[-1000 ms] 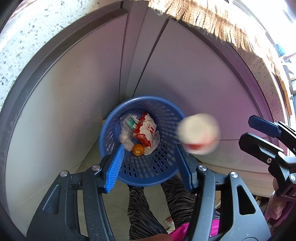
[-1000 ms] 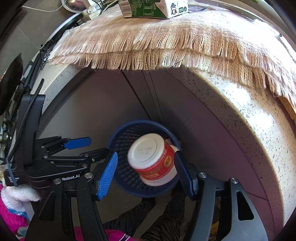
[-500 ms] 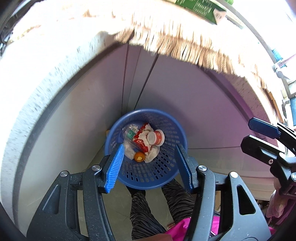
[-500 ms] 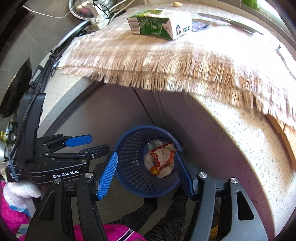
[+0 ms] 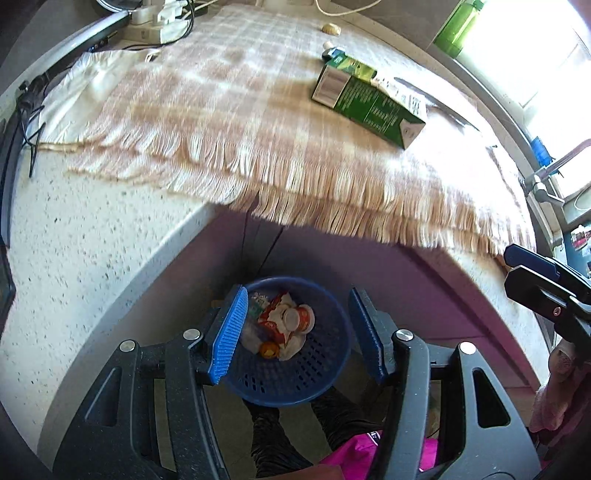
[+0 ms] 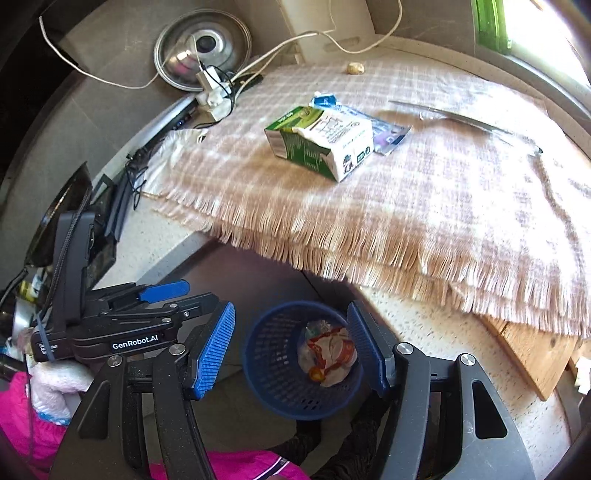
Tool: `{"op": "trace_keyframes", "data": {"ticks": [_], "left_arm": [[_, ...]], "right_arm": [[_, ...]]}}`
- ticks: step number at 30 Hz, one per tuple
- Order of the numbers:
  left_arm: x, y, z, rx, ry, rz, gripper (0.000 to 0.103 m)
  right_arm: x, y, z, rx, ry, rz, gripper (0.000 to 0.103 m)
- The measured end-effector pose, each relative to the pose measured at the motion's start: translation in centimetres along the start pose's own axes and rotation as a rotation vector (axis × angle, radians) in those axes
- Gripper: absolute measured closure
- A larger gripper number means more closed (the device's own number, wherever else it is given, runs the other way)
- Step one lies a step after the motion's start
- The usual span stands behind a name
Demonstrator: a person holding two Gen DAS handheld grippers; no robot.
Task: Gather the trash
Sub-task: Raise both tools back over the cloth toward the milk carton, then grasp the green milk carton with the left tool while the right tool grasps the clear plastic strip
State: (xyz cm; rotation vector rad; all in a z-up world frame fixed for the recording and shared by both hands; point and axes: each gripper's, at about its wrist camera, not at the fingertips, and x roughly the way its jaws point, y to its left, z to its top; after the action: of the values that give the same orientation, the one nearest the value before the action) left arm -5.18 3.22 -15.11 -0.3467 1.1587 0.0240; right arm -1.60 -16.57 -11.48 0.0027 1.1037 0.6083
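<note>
On the bench [image 6: 436,317], only the right wrist view shows a metal lid [image 6: 202,48] leaning at the back wall and a blue wrapper [image 6: 384,133] tucked beside the green-and-white carton [image 6: 321,144], while the left wrist view catches a green bottle [image 5: 458,27] by the window. The carton lies on its side on the fringed checked cloth [image 5: 229,110]. Both the left gripper [image 5: 295,330] and the right gripper [image 6: 291,349] have their blue fingers [image 5: 228,332] parted wide, holding nothing. Below the bench edge, the blue basket [image 5: 325,373] on the floor contains a red-and-white cup [image 5: 297,319], crumpled wrappers [image 6: 328,349] and a small orange piece [image 5: 269,349].
</note>
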Motion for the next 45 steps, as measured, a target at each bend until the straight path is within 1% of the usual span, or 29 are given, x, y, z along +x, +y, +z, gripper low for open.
{"op": "trace_keyframes", "data": {"ticks": [2,3,4,9,11,17,23,25,30,33,41,45], "left_arm": [[-0.6,-0.4,1.1,-0.004,-0.022,-0.004,0.035],[-0.5,-0.7,1.5,-0.008,-0.033,-0.010,0.034],[-0.7,-0.9,2.0,-0.012,-0.042,-0.017,0.034],[-1.2,-2.3,4.8,-0.024,-0.070,-0.033,0.034],[-0.8,-3.0,5.3,-0.023,-0.076,-0.040,0.034],[0.1,-5.4,8.4,-0.039,-0.088,-0.064,0.034],[1.1,-7.4,11.1,-0.081,-0.088,-0.077,0.032],[1.6,-7.8,11.9,-0.102,-0.089,-0.075,0.029],[2.7,-8.4,13.4,-0.171,-0.097,-0.063,0.029],[3.7,-8.2,14.2,-0.224,-0.084,-0.049,0.029],[6.1,-6.9,15.9,-0.370,-0.037,-0.031,0.029],[6.7,-6.6,16.8,-0.412,-0.040,0.011,0.028]], "right_arm": [[-0.7,-0.5,0.8,0.001,-0.017,-0.002,0.038],[-1.2,-1.0,1.2,0.001,-0.027,-0.002,0.035],[-1.5,-1.5,1.6,0.003,-0.038,-0.007,0.034],[-3.0,-4.1,3.6,0.009,-0.078,-0.036,0.034],[-3.4,-5.2,4.4,0.008,-0.090,-0.049,0.034],[-4.5,-9.0,7.0,0.008,-0.115,-0.086,0.034],[-4.7,-11.8,9.5,-0.021,-0.126,-0.116,0.034],[-4.6,-12.6,10.4,-0.040,-0.122,-0.125,0.034],[-3.6,-13.8,12.1,-0.116,-0.103,-0.158,0.034],[-3.0,-14.5,13.1,-0.154,-0.088,-0.172,0.034],[-1.6,-16.0,15.0,-0.182,-0.060,-0.151,0.034],[-0.8,-16.6,15.6,-0.185,-0.046,-0.128,0.034]]}}
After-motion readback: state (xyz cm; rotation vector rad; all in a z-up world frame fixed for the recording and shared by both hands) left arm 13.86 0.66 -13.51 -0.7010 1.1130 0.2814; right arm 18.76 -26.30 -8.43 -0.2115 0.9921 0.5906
